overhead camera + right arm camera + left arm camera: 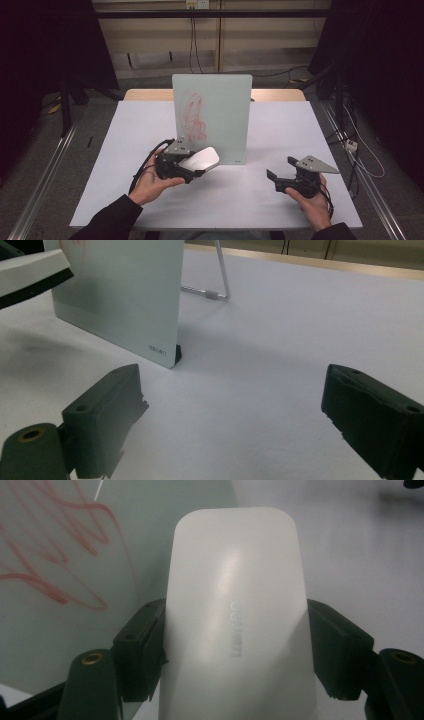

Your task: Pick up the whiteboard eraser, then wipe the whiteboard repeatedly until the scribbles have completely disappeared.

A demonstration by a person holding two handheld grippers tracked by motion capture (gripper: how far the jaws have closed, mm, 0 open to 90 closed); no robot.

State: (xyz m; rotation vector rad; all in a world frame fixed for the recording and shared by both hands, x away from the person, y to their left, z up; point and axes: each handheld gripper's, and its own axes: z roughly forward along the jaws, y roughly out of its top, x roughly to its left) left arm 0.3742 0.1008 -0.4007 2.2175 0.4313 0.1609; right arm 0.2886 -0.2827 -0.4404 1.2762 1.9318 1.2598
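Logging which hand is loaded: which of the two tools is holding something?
The left tool, beside the upright board with red scribbles: its jaws clamp a white eraser. The right tool is open, nothing between its jaws.

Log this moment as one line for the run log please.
left tongs: shut on eraser | right tongs: open | board: upright, red scribble

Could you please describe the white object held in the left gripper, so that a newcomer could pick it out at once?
Start at the pale green board standing upright mid-table, marked with red scribbles. Just in front of its lower left corner, the left gripper holds a board eraser between its jaws. It is the smooth white slab with rounded corners and a dark underside; the right gripper stands open, holding nothing.
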